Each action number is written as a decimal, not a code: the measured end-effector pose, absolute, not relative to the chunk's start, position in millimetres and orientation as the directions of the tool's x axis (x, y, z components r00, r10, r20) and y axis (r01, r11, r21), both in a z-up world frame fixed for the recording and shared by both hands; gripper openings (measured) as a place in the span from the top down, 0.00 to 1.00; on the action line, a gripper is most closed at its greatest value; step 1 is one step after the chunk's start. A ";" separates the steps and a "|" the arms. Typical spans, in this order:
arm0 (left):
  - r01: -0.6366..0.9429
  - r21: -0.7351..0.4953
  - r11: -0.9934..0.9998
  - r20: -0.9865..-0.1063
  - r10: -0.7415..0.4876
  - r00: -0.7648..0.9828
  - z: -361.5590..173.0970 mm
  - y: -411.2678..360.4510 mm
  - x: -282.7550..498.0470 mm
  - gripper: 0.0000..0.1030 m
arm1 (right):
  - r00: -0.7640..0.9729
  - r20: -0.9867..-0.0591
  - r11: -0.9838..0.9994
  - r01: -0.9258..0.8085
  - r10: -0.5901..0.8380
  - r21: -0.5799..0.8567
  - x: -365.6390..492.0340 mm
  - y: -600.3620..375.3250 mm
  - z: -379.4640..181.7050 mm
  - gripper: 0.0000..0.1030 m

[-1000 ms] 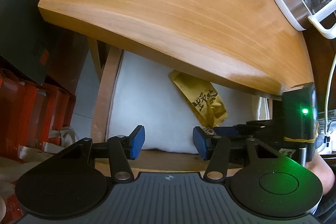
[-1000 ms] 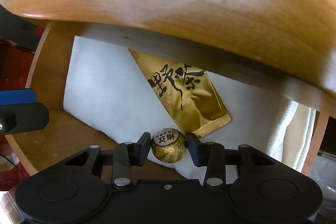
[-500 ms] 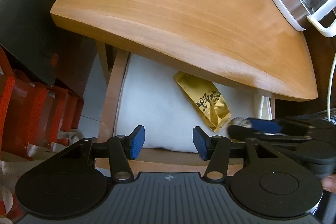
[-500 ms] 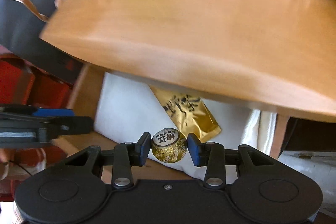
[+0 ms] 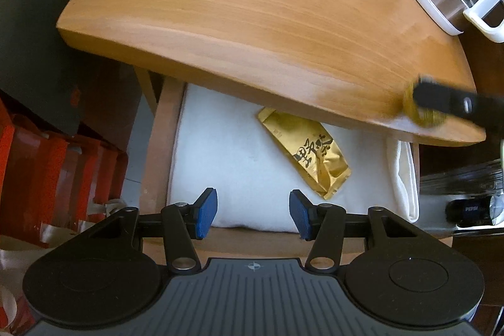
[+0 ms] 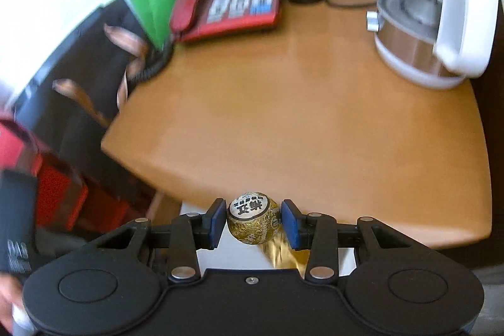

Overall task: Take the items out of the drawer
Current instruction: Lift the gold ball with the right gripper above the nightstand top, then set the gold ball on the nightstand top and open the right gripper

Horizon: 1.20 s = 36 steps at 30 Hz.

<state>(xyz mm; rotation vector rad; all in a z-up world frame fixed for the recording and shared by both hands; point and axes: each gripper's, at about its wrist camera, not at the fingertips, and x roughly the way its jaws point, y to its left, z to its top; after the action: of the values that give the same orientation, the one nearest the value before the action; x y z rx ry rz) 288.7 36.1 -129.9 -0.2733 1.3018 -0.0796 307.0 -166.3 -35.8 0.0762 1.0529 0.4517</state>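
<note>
My right gripper [image 6: 253, 222] is shut on a gold foil-wrapped tea ball [image 6: 253, 219] with a white printed label, held above the front edge of the wooden tabletop [image 6: 308, 128]. From the left wrist the same ball [image 5: 422, 112] shows blurred at the table's right front edge, in dark fingers [image 5: 447, 103]. Under the tabletop the open drawer [image 5: 157, 159] has a white cloth lining [image 5: 226, 159], and a gold tea packet [image 5: 310, 153] with black characters lies on it. My left gripper [image 5: 253, 214] hangs open over the drawer's front, nothing between its blue pads.
A glass kettle with a white handle [image 6: 431, 5] stands at the tabletop's back right, a red telephone [image 6: 233, 2] at the back left with its cord. Red bags [image 5: 47, 175] stand left of the drawer. A dark Pepsi can [image 5: 472, 210] lies low at the right.
My right gripper rose out of the drawer with the tea ball and now looks across the tabletop. The left gripper stayed over the drawer, still open.
</note>
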 end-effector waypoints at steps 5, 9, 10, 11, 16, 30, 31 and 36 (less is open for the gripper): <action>-0.075 -0.244 0.967 -0.937 -0.216 0.275 -132.1 28.5 298.8 0.48 | 0.490 -0.791 0.921 -0.313 0.367 0.233 328.1 -146.6 -40.7 0.64; -0.066 -0.245 0.967 -0.936 -0.218 0.277 -134.8 25.8 307.1 0.48 | 0.521 -0.775 0.924 -0.321 0.357 0.210 345.5 -130.0 -48.1 0.64; -0.066 -0.247 0.967 -0.935 -0.220 0.278 -135.5 25.6 309.0 0.48 | 0.529 -0.771 0.924 -0.324 0.354 0.201 346.8 -129.2 -48.5 0.64; -0.067 -0.247 0.967 -0.935 -0.220 0.278 -136.6 25.9 310.5 0.48 | 0.538 -0.767 0.925 -0.328 0.350 0.192 346.7 -129.9 -48.2 0.64; -0.076 -0.251 0.965 -0.936 -0.222 0.272 -142.1 27.7 316.0 0.48 | 0.559 -0.753 0.924 -0.343 0.346 0.170 349.6 -128.0 -52.5 0.64; -0.074 -0.257 0.964 -0.940 -0.231 0.250 -152.3 24.7 320.7 0.48 | 0.575 -0.744 0.921 -0.363 0.341 0.142 348.3 -127.2 -54.6 0.59; -0.074 -0.257 0.964 -0.941 -0.232 0.249 -152.6 24.7 320.9 0.48 | 0.575 -0.744 0.921 -0.364 0.339 0.139 347.4 -127.2 -54.7 0.58; -0.076 -0.251 0.965 -0.943 -0.226 0.242 -155.3 24.9 322.2 0.48 | 0.585 -0.740 0.924 -0.360 0.333 0.131 345.2 -127.7 -53.7 0.56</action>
<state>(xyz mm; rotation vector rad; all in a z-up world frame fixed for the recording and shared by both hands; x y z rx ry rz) 322.2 24.9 -155.3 -0.2664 1.3269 -0.1043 345.2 -127.7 -53.7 -0.0340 0.8555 0.4046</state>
